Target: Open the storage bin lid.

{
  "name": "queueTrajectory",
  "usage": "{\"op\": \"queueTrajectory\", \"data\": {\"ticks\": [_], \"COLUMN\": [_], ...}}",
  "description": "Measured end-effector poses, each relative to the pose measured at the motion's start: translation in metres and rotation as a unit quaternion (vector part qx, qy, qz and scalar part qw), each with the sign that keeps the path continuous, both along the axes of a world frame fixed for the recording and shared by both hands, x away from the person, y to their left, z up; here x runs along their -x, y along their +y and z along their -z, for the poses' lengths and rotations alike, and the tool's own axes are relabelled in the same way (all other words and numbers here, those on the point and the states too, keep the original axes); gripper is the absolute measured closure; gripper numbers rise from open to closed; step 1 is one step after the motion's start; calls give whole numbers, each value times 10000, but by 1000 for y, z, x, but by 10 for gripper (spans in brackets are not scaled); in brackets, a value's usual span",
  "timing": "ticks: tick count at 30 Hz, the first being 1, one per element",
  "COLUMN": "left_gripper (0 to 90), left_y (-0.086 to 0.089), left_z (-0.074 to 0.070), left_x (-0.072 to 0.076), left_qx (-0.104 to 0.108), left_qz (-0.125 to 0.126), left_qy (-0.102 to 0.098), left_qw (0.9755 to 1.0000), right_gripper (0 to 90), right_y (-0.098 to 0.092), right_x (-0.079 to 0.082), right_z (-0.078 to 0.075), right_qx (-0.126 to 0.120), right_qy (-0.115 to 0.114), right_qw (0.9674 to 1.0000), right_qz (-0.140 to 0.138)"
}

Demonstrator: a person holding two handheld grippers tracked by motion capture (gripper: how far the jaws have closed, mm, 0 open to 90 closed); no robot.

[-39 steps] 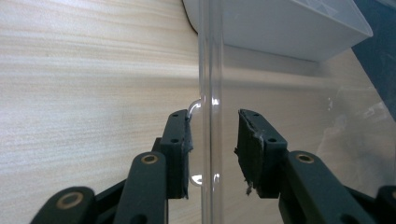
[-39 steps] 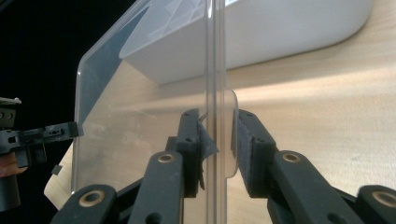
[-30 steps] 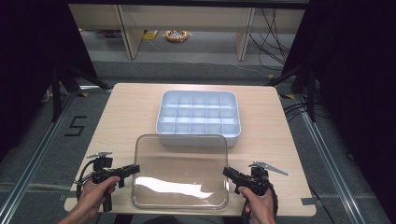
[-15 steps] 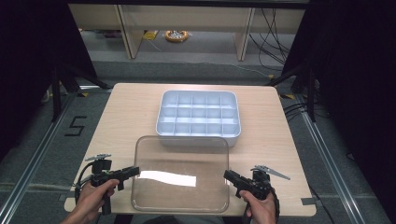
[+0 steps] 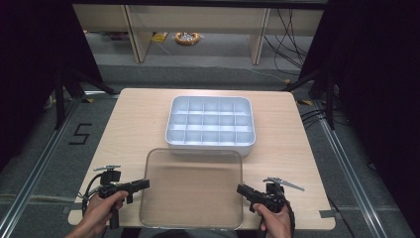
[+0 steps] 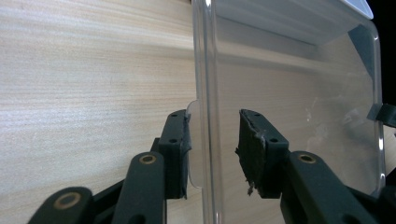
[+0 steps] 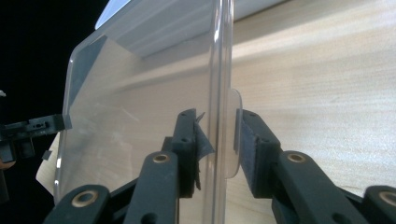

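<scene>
From above, a clear plastic lid (image 5: 192,188) lies on the wooden bench (image 5: 129,124) before a white divided tray (image 5: 210,123); up close, left tool (image 6: 212,140) and right tool (image 7: 218,135) each straddle its edge, jaws apart.

Even light falls on my tabletop (image 5: 129,129), surroundings dark; the clear lid (image 6: 299,93) shows faint glare, my close jaws slightly soft.

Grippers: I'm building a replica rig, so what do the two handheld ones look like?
Both are black pistol-shaped tools. The left gripper trails a black looping cable and carries a small grey plate; the right gripper has a grey three-cornered plate on top. Up close, the jaws are black linkage arms with brass-coloured pivots and worn, frayed pads. No sleeves show.
</scene>
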State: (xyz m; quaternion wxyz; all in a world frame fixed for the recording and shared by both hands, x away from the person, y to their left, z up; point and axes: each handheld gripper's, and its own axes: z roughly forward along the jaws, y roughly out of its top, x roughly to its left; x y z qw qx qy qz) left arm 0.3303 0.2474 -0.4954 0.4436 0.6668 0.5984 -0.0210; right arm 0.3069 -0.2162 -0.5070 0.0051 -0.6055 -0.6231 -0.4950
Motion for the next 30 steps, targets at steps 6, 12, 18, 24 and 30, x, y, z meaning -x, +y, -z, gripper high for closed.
{"op": "queueTrajectory", "data": {"ticks": [6,12,18,24,30], "left_gripper": [614,600,588,579,574], "left_y": [-3,-3,-4,-6,-6], "left_z": [7,13,17,20,20], "left_x": [-4,-8,-10,-12,-12], "left_qx": [46,76,90,41,51], "left_qz": [-86,-97,-37,-24,-10], "left_qy": [105,318,402,409,377], "left_qw": [9999,9994,9991,9992,9993], "right_gripper": [680,665,654,642,615], "right_y": [0,2,2,3,3], "right_x": [-6,-11,-14,-15,-15], "right_z": [5,10,13,13,11], "right_qx": [97,204,267,309,471], "right_qy": [260,345,368,495,408], "right_qw": [9996,9991,9989,9983,9980], "right_qz": [-61,-115,-143,-89,-99]}}
